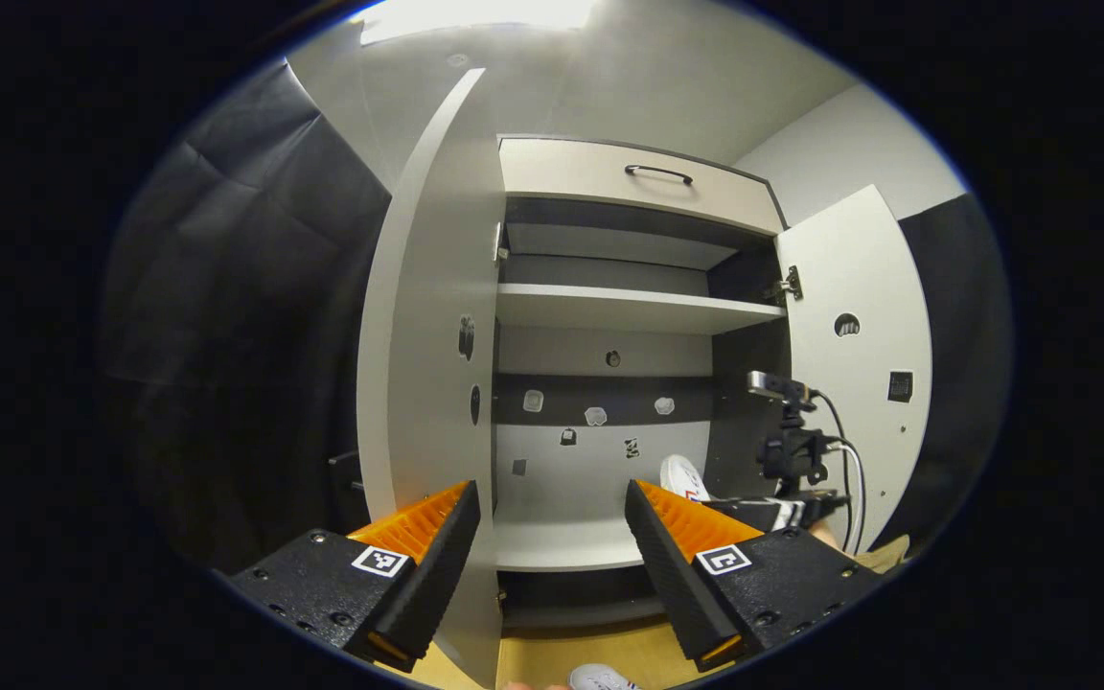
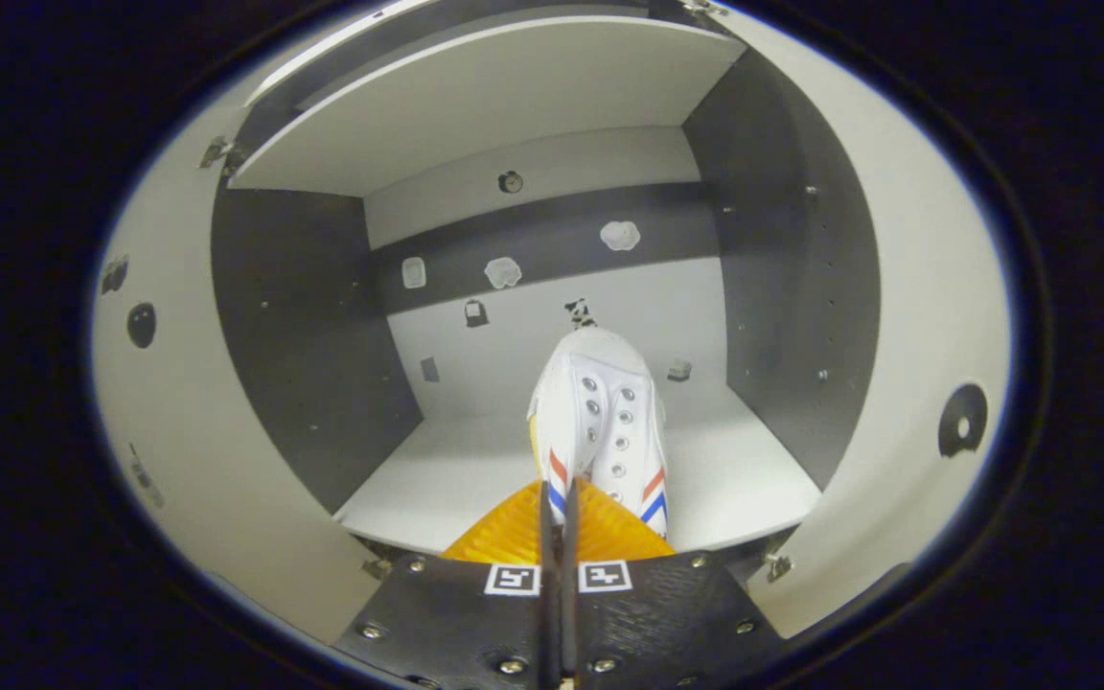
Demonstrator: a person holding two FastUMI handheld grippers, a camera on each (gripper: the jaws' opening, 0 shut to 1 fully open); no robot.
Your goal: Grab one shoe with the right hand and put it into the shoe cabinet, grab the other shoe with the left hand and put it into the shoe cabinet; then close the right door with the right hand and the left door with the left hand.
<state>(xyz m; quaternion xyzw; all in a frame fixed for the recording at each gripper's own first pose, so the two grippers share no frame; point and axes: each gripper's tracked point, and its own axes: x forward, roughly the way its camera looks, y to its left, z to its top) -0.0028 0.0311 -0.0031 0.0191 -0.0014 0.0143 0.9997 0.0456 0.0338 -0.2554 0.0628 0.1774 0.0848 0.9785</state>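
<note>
1. Right gripper view: the right gripper (image 2: 557,522) has its fingers clenched on the heel of a white shoe (image 2: 600,422), which points toward the far wall above the shoe cabinet's bottom shelf (image 2: 437,479).
2. So the first shoe is being placed; whether its sole touches the shelf, I cannot tell.
3. Next, I judge: lower it, release, withdraw.
4. Left gripper view: the left gripper (image 1: 552,527) waits released, facing the cabinet, left door (image 1: 427,335) and right door (image 1: 859,364) open.
5. The second shoe (image 1: 600,678) lies on the floor below it.
</note>
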